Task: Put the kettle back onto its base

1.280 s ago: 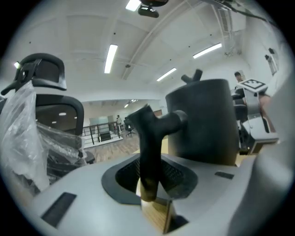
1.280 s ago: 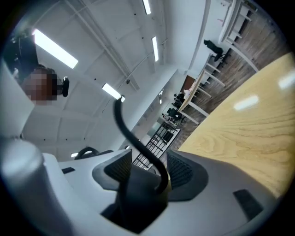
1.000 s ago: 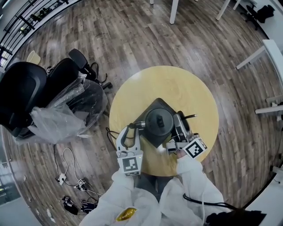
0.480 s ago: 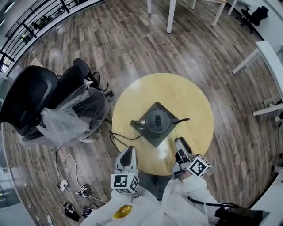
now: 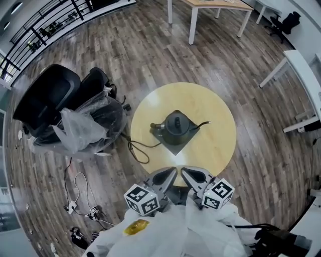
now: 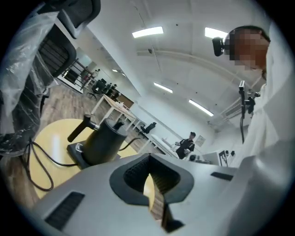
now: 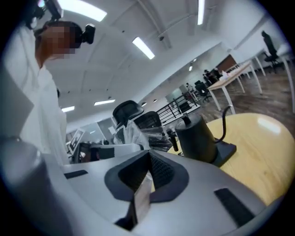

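Note:
The black kettle (image 5: 175,124) stands upright on its square black base (image 5: 174,146) in the middle of the round yellow table (image 5: 215,145). Its handle sticks out to the left and its thin spout to the right. My left gripper (image 5: 169,175) and right gripper (image 5: 188,173) are drawn back at the table's near edge, close to my body, both shut with nothing in them. The left gripper view shows its shut jaws (image 6: 148,162) well short of the kettle (image 6: 103,140) and base (image 6: 76,154). In the right gripper view the shut jaws (image 7: 148,159) also sit apart from the kettle (image 7: 196,138).
A black cable (image 5: 136,149) runs from the base off the table's left edge to the floor. Black office chairs under plastic wrap (image 5: 70,118) stand to the left. Loose cables (image 5: 75,201) lie on the wooden floor. White desks (image 5: 213,7) stand at the back and right.
Both grippers stood open on either side of the kettle. They have since pulled back toward my body, risen, and shut. The kettle stays on its base.

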Demonstrator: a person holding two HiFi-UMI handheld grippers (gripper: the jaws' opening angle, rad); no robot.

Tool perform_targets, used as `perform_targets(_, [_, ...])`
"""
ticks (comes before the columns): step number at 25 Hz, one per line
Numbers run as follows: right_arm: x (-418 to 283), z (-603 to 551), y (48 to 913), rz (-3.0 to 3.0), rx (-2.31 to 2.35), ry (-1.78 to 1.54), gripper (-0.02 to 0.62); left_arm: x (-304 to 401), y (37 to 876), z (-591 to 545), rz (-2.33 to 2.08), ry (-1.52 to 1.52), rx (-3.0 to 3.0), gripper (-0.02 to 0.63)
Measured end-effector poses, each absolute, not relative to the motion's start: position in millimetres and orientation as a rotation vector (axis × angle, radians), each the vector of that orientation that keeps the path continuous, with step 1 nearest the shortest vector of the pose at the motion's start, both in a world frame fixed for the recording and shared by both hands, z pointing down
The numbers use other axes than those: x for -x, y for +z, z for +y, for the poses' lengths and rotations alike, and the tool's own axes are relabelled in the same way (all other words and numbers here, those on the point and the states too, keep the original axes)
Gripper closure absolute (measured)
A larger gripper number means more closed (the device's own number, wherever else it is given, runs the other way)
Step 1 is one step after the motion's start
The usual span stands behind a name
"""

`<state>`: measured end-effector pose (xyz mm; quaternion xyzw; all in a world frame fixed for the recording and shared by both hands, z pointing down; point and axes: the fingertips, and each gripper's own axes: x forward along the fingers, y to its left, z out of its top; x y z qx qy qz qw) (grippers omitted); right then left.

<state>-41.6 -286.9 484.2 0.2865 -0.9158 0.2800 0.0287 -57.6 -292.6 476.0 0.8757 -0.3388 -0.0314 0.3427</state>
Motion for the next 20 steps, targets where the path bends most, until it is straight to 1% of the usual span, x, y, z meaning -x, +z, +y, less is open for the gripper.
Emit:
perform_targets(3, [45.4, -276.6, 484.1, -2.797, -0.814, 0.706, 0.584, 50.8, 471.0, -285.5, -0.858, -0.038, -2.332, 0.604])
perform_targets(10, [51.4, -271.2, 487.9, -2.789, -0.809, 0.712, 0.584, 64.8, 477.7, -290.2, -0.897, -0.022, -2.300, 0.604])
perform_targets(20, [38.5, -278.8, 479.6, -2.799, -0.842, 0.638, 0.584, 43.0, 472.3, -297.3, -0.857, 0.013, -2.357, 0.604])
